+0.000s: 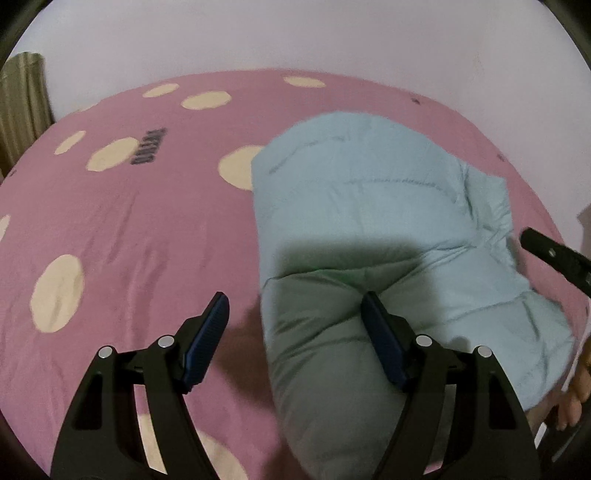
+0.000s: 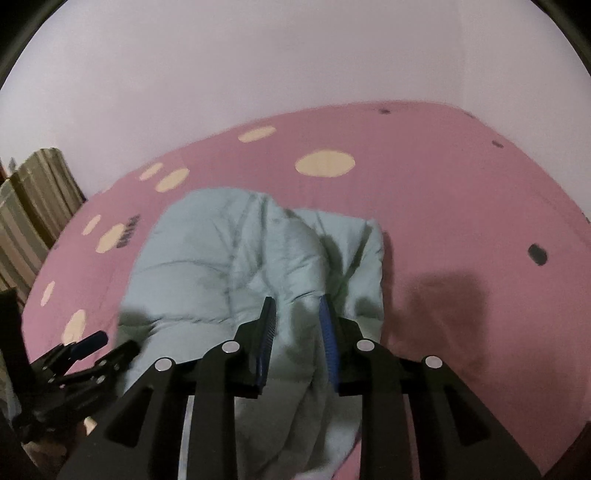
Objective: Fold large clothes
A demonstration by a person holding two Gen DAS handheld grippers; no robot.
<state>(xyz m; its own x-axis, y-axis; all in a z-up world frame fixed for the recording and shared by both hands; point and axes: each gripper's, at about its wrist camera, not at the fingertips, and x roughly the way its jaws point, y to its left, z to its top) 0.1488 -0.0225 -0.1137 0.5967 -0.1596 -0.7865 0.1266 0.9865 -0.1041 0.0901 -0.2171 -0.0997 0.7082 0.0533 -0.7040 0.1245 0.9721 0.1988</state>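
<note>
A light blue puffy quilted jacket (image 1: 388, 206) lies folded into a bundle on a pink bed sheet (image 1: 147, 240); it also shows in the right wrist view (image 2: 221, 266). My left gripper (image 1: 295, 306) is open and hangs over the jacket's left near edge, one finger over the sheet, one over the fabric. My right gripper (image 2: 297, 310) is partly open above the jacket's near right part, with fabric lying between and under its fingers. The left gripper also shows at the lower left of the right wrist view (image 2: 110, 343).
The pink sheet (image 2: 461, 221) has cream dots and dark print. A plain pale wall (image 1: 295, 33) stands behind the bed. A striped curtain (image 2: 33, 206) hangs at the left. A hand (image 1: 576, 391) shows at the right edge.
</note>
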